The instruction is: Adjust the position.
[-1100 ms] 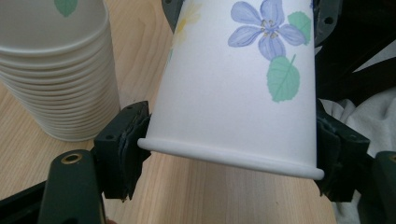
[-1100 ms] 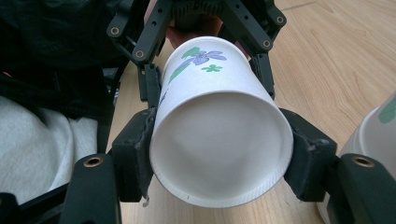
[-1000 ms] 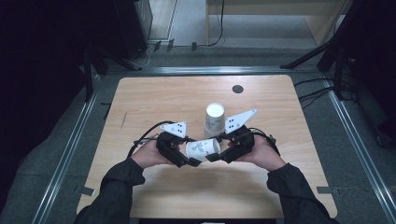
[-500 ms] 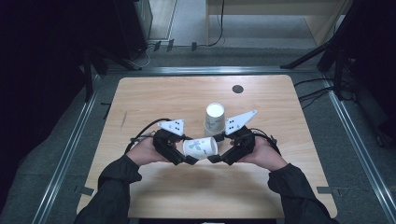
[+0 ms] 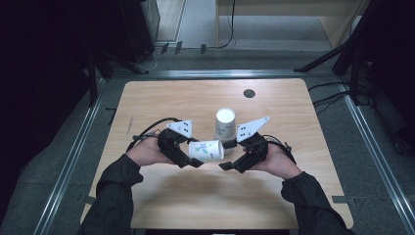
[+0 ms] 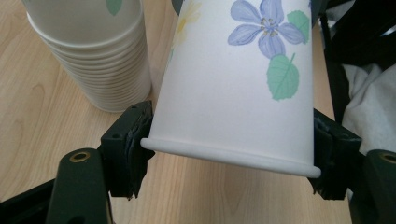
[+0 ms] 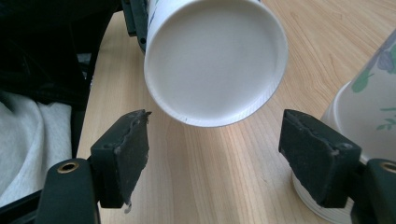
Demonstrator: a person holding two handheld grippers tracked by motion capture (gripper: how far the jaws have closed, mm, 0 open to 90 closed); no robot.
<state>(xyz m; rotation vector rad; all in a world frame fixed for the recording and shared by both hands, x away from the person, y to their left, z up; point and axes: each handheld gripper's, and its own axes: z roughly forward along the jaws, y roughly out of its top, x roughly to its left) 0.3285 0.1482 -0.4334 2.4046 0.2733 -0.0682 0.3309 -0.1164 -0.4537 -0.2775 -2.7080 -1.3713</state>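
Left of centre, the left tongs [image 5: 192, 159] have lifted the flowered paper cup [image 5: 206, 150] slightly and tightened, clenched on its rim end; it lies sideways above the bench [image 5: 161, 98]. Right of it, the right tongs [image 5: 227, 165] have just sprung apart, released, base facing them: likely a cup pulled free of the stack [image 5: 224, 124]. Both hands' fingers are hidden behind the tools.
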